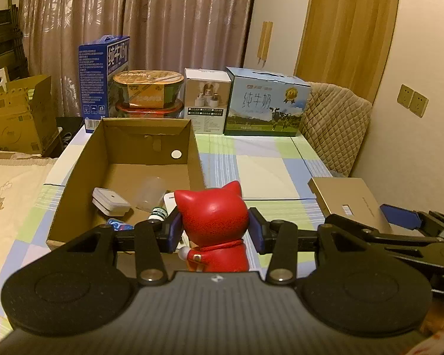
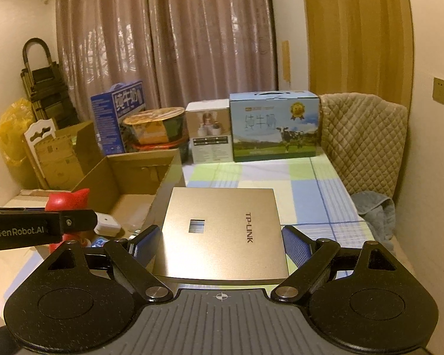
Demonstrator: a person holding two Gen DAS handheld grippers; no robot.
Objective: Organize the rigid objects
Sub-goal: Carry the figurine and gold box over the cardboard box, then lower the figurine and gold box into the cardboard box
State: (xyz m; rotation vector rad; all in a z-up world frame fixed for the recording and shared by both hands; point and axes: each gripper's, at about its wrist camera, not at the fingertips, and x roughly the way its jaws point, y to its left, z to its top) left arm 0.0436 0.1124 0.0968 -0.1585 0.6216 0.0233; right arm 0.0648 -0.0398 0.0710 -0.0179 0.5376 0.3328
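A red cat figurine (image 1: 214, 216) stands upright between the blue pads of my left gripper (image 1: 216, 230), which is shut on it, over the near right corner of an open cardboard box (image 1: 145, 136). Inside the box lie a small white case (image 1: 111, 202), a clear plastic cup (image 1: 151, 195) and a small green-labelled bottle (image 1: 158, 213). My right gripper (image 2: 221, 245) is shut on a flat gold TP-LINK box (image 2: 222, 230), held by its two side edges above the checked tablecloth (image 2: 310, 195), just right of the cardboard box (image 2: 133, 171). The figurine (image 2: 66, 199) shows at the left of the right wrist view.
Along the table's far edge stand a blue milk carton (image 1: 103, 80), stacked noodle bowls (image 1: 148, 93), a white product box (image 1: 207, 100) and a light blue milk case (image 1: 266, 103). A quilted chair back (image 1: 334, 124) is at the right, with a grey cloth (image 2: 376, 210) on it. More cardboard boxes (image 1: 17, 115) sit far left.
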